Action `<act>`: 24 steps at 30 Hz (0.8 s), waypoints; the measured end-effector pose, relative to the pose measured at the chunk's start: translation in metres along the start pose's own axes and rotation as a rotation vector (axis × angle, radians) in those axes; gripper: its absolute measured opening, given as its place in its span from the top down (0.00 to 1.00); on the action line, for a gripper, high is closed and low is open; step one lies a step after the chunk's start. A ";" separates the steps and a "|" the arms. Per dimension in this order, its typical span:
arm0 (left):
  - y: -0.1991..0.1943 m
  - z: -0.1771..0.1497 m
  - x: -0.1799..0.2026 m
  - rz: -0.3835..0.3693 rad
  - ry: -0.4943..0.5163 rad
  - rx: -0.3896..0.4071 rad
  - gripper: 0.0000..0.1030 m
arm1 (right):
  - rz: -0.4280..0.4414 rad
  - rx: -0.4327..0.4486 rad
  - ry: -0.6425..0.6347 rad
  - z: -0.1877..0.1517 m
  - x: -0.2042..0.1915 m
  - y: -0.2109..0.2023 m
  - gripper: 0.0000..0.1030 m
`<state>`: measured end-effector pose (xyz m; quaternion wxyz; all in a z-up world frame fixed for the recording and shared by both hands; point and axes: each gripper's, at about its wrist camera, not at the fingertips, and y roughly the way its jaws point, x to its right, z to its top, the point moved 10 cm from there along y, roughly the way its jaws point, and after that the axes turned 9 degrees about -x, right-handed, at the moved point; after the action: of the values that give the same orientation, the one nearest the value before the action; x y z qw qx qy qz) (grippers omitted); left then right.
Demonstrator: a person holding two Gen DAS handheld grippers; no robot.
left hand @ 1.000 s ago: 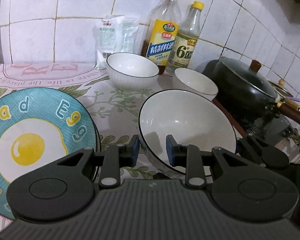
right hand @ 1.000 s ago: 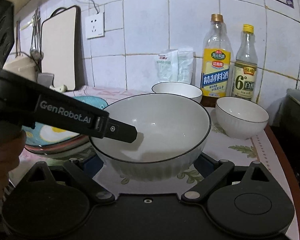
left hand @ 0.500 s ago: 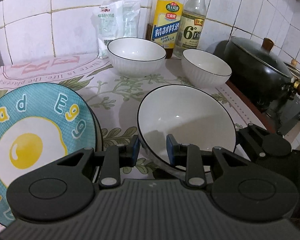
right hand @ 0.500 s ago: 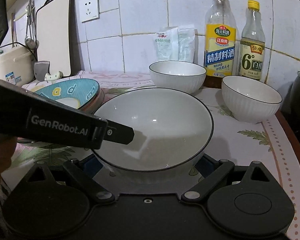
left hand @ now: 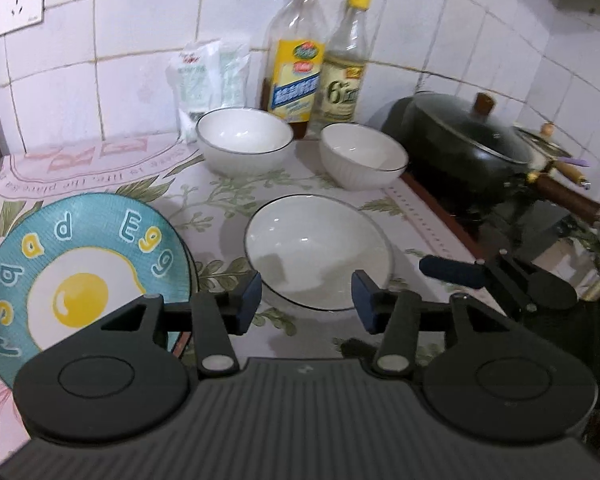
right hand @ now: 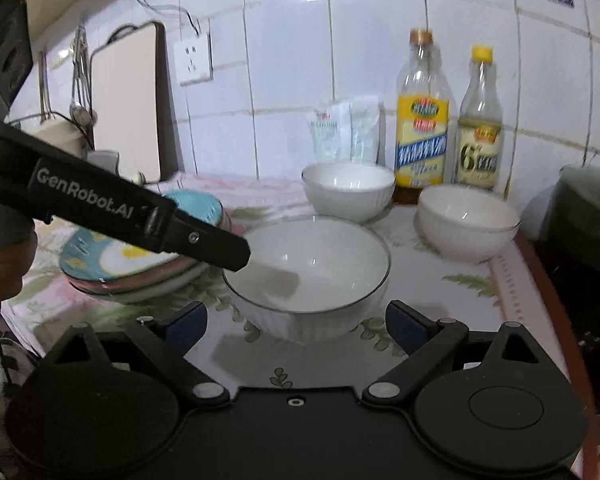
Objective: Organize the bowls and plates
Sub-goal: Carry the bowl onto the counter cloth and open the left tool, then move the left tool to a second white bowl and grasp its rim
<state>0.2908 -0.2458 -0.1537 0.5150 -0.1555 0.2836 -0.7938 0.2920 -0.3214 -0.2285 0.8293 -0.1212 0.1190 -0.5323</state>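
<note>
Ribbed white bowl (left hand: 318,254) with a thin dark rim sits free between both wide-spread tools (left hand: 306,302) (right hand: 296,326).

We cannot read the labels on the two bottles (right hand: 422,120) at the far wall; both are blurred in each view. The packet (left hand: 208,76) beside them is also too smeared for its print to be read. The egg plate (left hand: 80,276) has its near edge hidden behind the left gripper (left hand: 306,300), and in the right view that gripper's finger (right hand: 204,240) crosses the plate stack (right hand: 140,276). The pot (left hand: 460,140) on the right is cut off at the right view's edge. We cannot count the stacked plates for certain.
</note>
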 end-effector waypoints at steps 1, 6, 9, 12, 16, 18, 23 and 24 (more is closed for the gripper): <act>-0.007 0.001 0.003 -0.006 0.007 0.003 0.51 | -0.001 0.009 -0.003 0.003 0.000 -0.008 0.05; -0.034 0.006 0.014 -0.017 0.038 0.014 0.47 | 0.002 0.034 0.008 0.018 0.007 -0.039 0.05; -0.048 0.009 0.017 -0.015 0.025 0.014 0.45 | -0.044 0.023 0.038 0.028 0.019 -0.055 0.05; -0.062 0.013 0.025 -0.041 0.038 0.030 0.41 | -0.054 0.030 0.069 0.037 0.029 -0.069 0.05; -0.073 0.019 0.033 -0.032 0.074 0.044 0.38 | -0.033 0.032 0.135 0.047 0.046 -0.079 0.05; -0.074 0.023 0.035 -0.021 0.080 0.054 0.38 | -0.033 0.030 0.174 0.052 0.057 -0.079 0.05; -0.059 0.038 0.043 -0.028 0.080 0.074 0.38 | -0.015 0.008 0.256 0.060 0.079 -0.068 0.21; -0.055 0.042 0.045 -0.041 0.077 0.071 0.38 | -0.025 0.009 0.267 0.062 0.084 -0.066 0.22</act>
<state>0.2548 -0.2814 -0.0893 0.4923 -0.1121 0.2715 -0.8193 0.2901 -0.4201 -0.1547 0.8000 -0.0472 0.2244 -0.5545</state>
